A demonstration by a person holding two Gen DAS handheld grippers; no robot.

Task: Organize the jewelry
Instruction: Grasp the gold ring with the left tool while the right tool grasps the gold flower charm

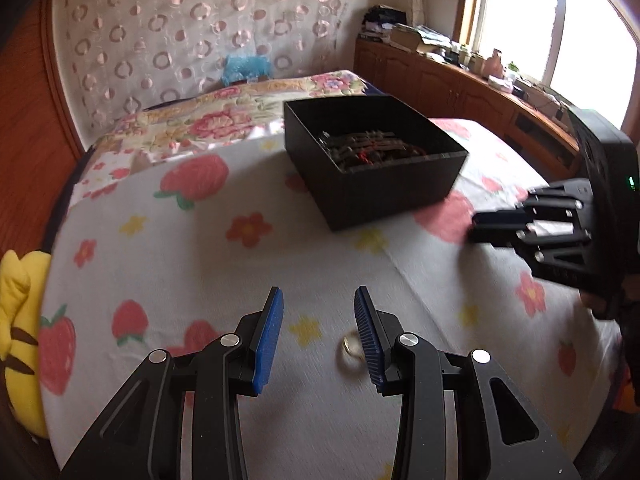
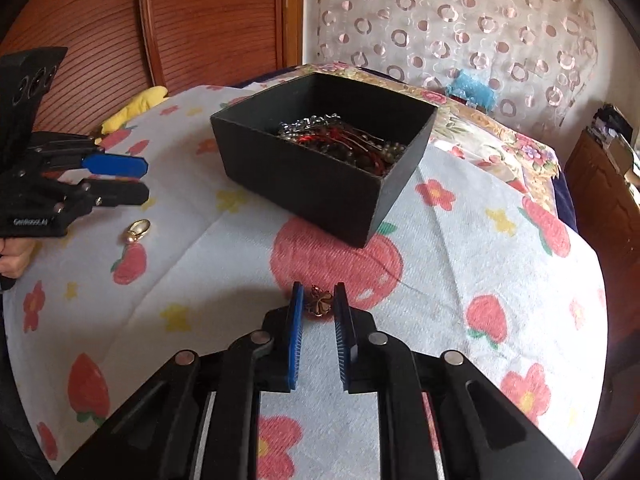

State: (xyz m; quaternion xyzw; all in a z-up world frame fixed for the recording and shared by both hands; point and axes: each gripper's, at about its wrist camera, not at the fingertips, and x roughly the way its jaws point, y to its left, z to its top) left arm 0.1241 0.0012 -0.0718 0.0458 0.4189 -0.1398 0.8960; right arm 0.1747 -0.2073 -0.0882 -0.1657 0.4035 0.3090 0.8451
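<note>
A black open box [image 1: 384,184] with several tangled necklaces and beads [image 2: 340,142] inside stands on a strawberry-print cloth [image 1: 208,264]. My left gripper [image 1: 318,300] is open above the cloth; a gold pearl ring [image 1: 350,346] lies just inside its right finger. The ring also shows in the right wrist view [image 2: 136,231], below the left gripper [image 2: 142,180]. My right gripper [image 2: 319,292] has its jaws narrowly apart around a small bronze flower-shaped piece [image 2: 319,304]; whether the pads touch it is unclear. The right gripper [image 1: 480,228] shows at the right of the left wrist view.
A yellow plush toy [image 1: 16,320] lies at the cloth's left edge. A floral bedspread [image 1: 224,120] and a blue item [image 1: 246,68] lie behind the box. A cluttered wooden cabinet [image 1: 460,80] runs under the window. A wooden wardrobe [image 2: 160,28] stands behind.
</note>
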